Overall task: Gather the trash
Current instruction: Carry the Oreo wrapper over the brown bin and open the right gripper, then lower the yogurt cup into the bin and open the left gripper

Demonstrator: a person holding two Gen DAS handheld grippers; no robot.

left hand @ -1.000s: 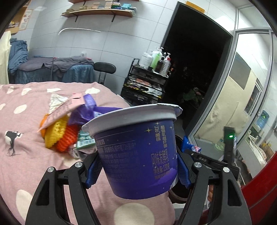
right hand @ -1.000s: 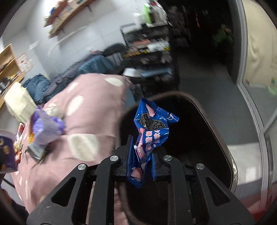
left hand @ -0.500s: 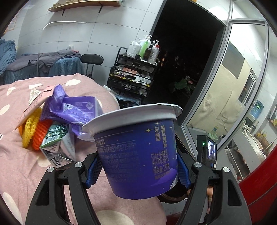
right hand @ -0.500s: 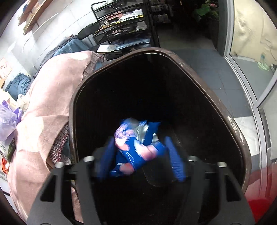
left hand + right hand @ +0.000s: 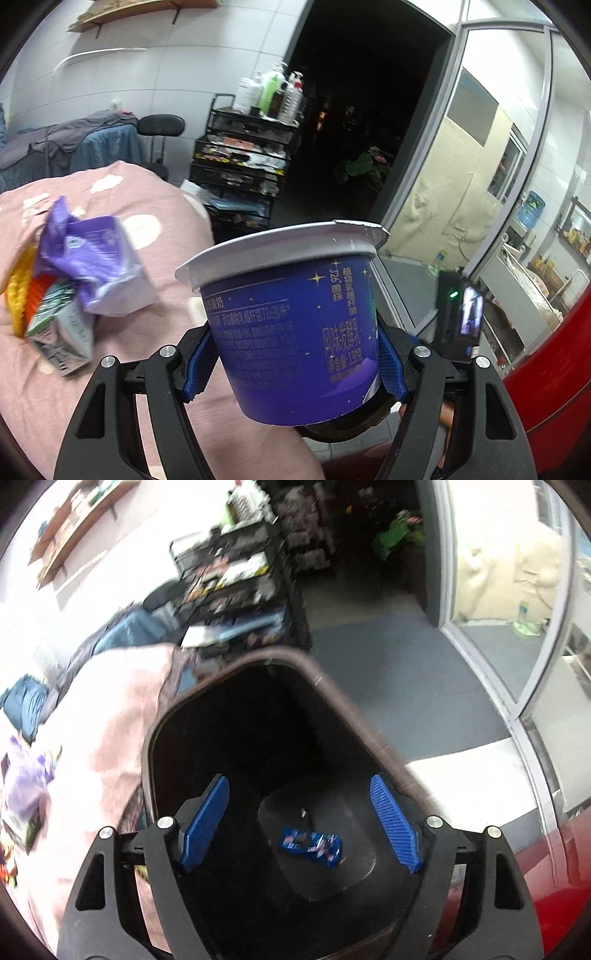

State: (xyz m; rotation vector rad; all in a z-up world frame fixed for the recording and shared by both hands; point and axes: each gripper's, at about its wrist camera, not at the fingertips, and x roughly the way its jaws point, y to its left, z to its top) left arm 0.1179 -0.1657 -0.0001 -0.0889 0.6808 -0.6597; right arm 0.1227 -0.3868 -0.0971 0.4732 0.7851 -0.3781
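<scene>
Blue biscuit wrapper (image 5: pixel 312 845) lay inside the trash bin (image 5: pixel 332 690) beneath the right gripper (image 5: pixel 301 823), whose jaws had just opened wide and empty; the left gripper (image 5: pixel 295 363) clamped the yogurt cup (image 5: pixel 291 321), and more wrappers (image 5: pixel 88 266) waited beside the bin.

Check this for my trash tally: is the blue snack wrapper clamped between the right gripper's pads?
No, the blue snack wrapper lies on the bin floor, below the open right gripper.

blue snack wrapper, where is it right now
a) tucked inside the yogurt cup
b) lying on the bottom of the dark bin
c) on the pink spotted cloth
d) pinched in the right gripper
b: the blue snack wrapper lies on the floor of the dark bin, below the right gripper, whose jaws have just been opening and now stand wide with nothing between the pads.
</scene>
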